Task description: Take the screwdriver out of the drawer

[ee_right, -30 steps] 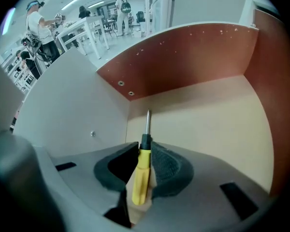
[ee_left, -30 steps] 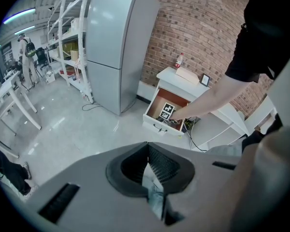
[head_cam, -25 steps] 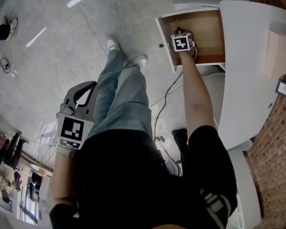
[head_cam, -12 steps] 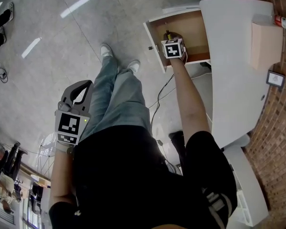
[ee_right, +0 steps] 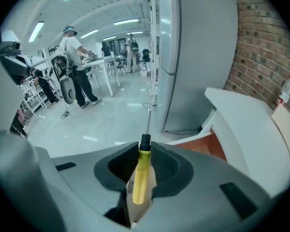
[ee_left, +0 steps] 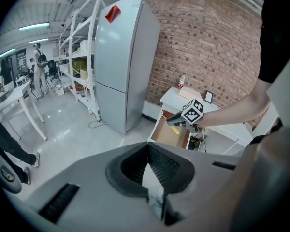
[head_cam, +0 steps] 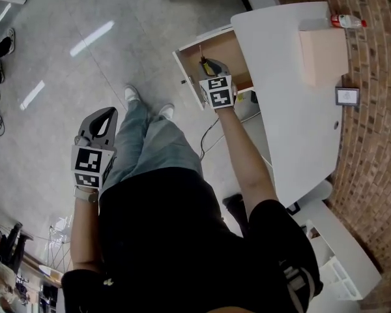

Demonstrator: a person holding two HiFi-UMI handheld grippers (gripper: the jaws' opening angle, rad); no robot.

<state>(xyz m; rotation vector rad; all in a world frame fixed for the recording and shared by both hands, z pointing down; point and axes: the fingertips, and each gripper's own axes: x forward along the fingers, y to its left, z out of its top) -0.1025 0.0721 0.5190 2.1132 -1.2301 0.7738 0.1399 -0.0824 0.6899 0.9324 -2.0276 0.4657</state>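
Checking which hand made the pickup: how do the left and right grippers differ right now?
The right gripper is shut on the yellow-handled screwdriver; the left gripper is shut and empty. The right is held by the open drawer; the left hangs over the floor beside the person's leg. Both carry a marker cube and point downward.

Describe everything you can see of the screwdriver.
The screwdriver has a yellow, plastic-looking handle, a black collar and a thin bare-metal shaft; its tip is too small to read. The right gripper is shut on the handle, with the shaft sticking out forward past the jaws. Nothing else touches it. In the head view it shows over the front part of the open drawer, the shaft pointing away from the person.
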